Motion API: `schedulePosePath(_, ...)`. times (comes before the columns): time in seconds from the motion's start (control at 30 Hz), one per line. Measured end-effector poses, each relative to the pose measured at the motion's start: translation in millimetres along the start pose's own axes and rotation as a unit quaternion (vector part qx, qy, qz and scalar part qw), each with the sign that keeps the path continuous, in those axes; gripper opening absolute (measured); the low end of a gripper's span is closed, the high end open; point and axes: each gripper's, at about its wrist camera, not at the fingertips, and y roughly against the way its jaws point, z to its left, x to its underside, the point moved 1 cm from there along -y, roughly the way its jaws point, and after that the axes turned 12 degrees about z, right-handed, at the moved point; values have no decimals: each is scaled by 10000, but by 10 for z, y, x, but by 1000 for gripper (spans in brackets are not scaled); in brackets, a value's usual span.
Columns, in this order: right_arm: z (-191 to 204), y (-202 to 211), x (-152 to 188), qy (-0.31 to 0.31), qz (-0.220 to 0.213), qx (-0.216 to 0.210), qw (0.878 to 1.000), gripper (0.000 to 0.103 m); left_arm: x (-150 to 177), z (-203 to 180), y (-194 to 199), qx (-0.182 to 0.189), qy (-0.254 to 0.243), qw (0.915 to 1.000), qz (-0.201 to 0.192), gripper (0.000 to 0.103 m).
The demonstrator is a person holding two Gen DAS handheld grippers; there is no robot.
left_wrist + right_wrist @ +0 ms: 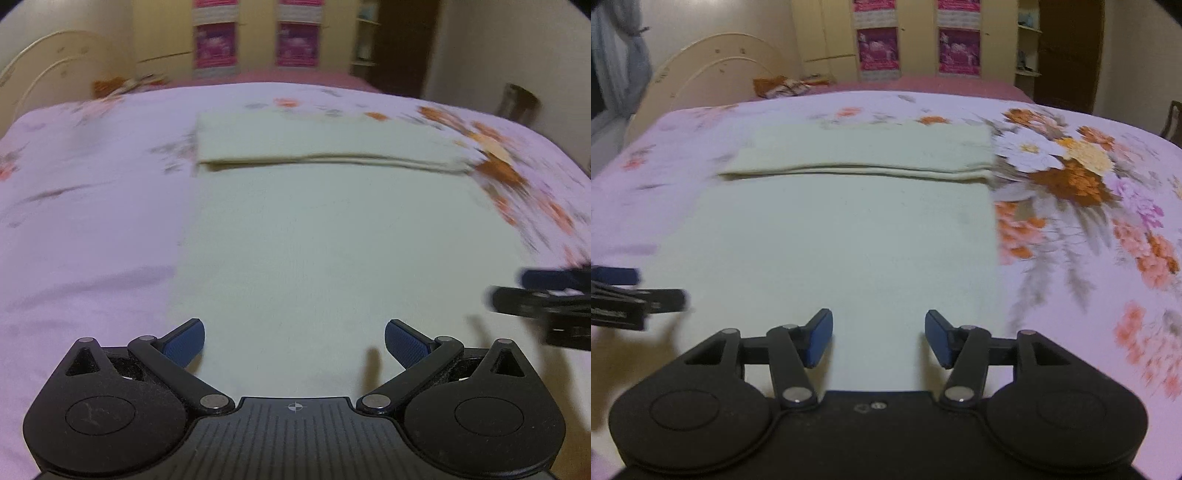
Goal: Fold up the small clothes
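I hold both tools, left tool [294, 341] and right tool [879, 338], spread and empty over the cream cloth [332, 240] mid-frame on the floral bed [74, 221]; far edge already folded, so next I'd pinch the near corners.

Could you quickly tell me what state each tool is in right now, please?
Left tool: open, holding nothing, above the pale cloth.
Right tool: open, holding nothing, above the same cloth.

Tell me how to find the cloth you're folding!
Look at the big bed with the flowery sheet. In its middle lies a pale cloth, its far end folded over. It is the only plain thing, without flowers.
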Motion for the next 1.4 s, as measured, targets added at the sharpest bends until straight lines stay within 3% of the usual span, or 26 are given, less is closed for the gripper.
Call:
schedulePosePath(0.2, 442, 4, 107, 187, 114, 125, 9997, 54, 211, -19, -120, 48, -283, 9991, 321, 103)
schedulePosePath(0.33, 351, -68, 260, 3, 396, 448, 9982, 55, 304, 11, -79, 49, -494, 9985, 219, 103)
schedulePosePath(0.67, 91, 88, 563, -506, 323, 913, 9940, 58, 405, 83, -15, 107, -692, 9974, 146, 103)
schedulePosePath(0.97, 99, 196, 712, -669, 332, 1159, 9905, 60, 539, 162, 108, 87, -707, 9974, 96, 103)
schedulePosePath(1.23, 530, 383, 744, -347, 179, 667, 9970, 54, 698, -8, 309, 457, -937, 9945, 25, 103)
schedulePosePath(1.4, 660, 290, 897, 10, 422, 678, 9968, 55, 869, -46, 242, 308, -1238, 9918, 109, 103)
